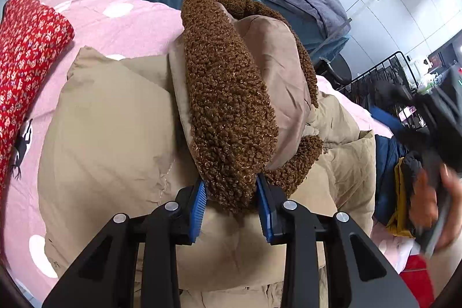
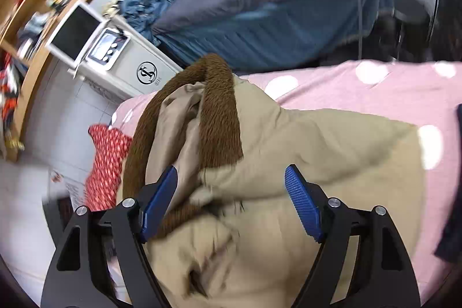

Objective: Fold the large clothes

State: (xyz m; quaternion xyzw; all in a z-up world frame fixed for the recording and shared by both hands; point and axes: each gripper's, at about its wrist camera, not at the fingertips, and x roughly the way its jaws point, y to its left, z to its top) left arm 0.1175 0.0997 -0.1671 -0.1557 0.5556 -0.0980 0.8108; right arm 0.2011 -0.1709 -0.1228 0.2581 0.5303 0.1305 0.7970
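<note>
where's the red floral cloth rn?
Left wrist view: red floral cloth lies far left on the pink bedspread, just left of the tan coat.

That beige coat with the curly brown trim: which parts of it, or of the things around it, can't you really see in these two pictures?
- Beige coat: its lower part is cut off by the bottom edge and the left hand-held gripper, left wrist view.
- Coat sleeves: I cannot tell where they lie; the folds hide them in both views.
- Person's hand: motion-blurred, left wrist view; what it holds is unclear.
- Right wrist view: blurred throughout, so the brown trim loses its texture.
</note>
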